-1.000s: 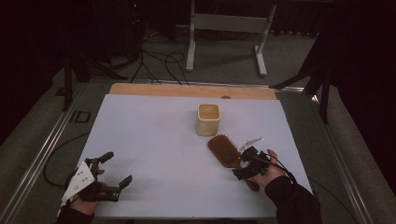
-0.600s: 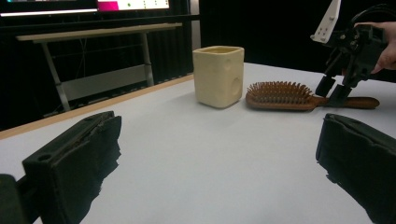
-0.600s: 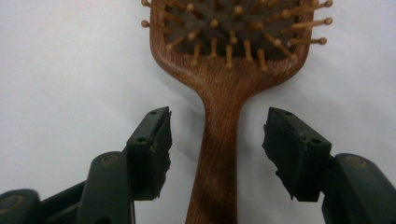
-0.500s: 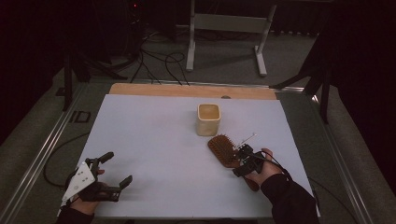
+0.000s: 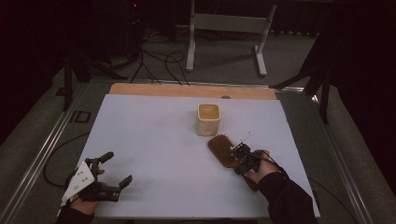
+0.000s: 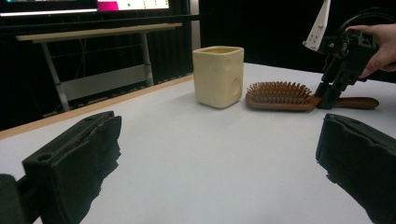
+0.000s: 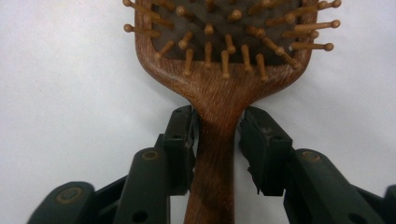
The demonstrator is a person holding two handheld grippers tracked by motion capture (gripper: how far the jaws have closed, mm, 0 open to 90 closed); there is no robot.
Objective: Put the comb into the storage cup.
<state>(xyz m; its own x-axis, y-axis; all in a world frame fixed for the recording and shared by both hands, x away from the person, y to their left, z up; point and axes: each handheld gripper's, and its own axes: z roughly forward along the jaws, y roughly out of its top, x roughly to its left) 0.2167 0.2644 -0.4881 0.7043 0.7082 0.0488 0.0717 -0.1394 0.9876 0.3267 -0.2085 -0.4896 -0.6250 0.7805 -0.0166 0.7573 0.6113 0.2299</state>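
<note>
A brown wooden hairbrush (image 5: 223, 150) lies bristles up on the white table, just in front of a cream square cup (image 5: 208, 119). My right gripper (image 5: 243, 159) sits over the brush's handle. In the right gripper view its jaws press on both sides of the handle (image 7: 215, 154), just below the paddle, so the right gripper (image 7: 217, 140) is shut on the hairbrush. My left gripper (image 5: 116, 170) rests at the table's near left corner, open and holding nothing. In the left gripper view its fingers (image 6: 74, 158) stand wide apart, with the cup (image 6: 218, 75) and the brush (image 6: 280, 94) far ahead.
The white table (image 5: 149, 140) has a wooden strip (image 5: 187, 91) along its far edge. Metal rails run down both sides. A grey frame stand (image 5: 229, 23) and cables lie on the floor beyond.
My right gripper has moved left and forward onto the brush's handle and closed on it. The left gripper and the cup have stayed put.
</note>
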